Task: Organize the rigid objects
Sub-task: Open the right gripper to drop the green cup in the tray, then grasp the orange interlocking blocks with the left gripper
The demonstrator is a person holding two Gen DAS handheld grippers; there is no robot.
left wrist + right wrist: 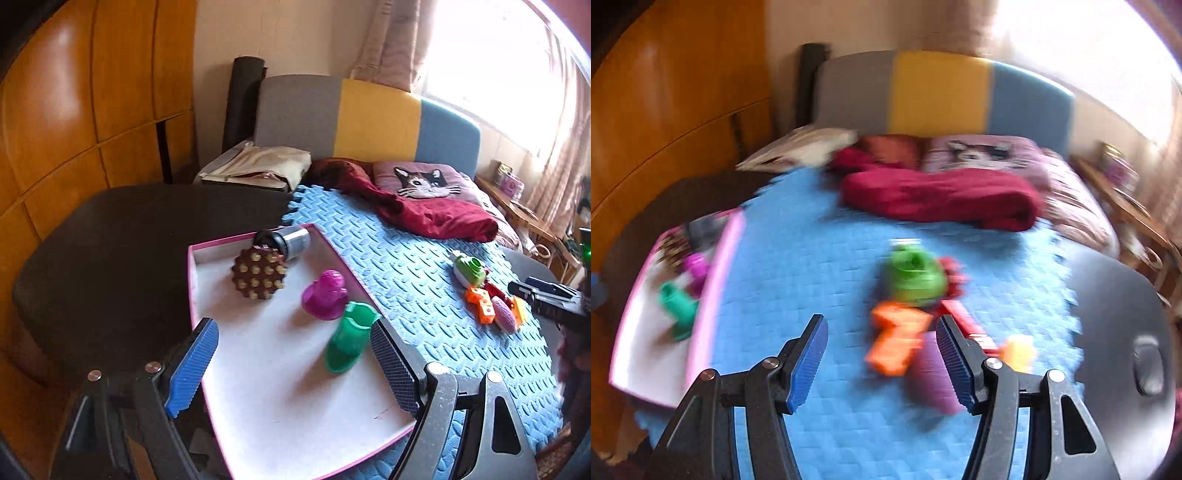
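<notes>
Looks about halfway: four pieces sit in the pink tray [255, 240], while the toy pile [916, 306] mid-frame waits, with left gripper [295, 365] and right gripper [882, 354] both open, holding nothing.

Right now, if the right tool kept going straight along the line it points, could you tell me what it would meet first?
Most likely the orange toy, which lies just ahead between the open tips of the right tool, with the purple toy close beside it. The picture is blurred, so depth is uncertain.

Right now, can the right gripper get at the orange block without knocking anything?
Probably yes. The right gripper is open, with the orange block just ahead between its jaws. But the purple piece and red piece crowd its right side, so a nudge looks likely.
</notes>
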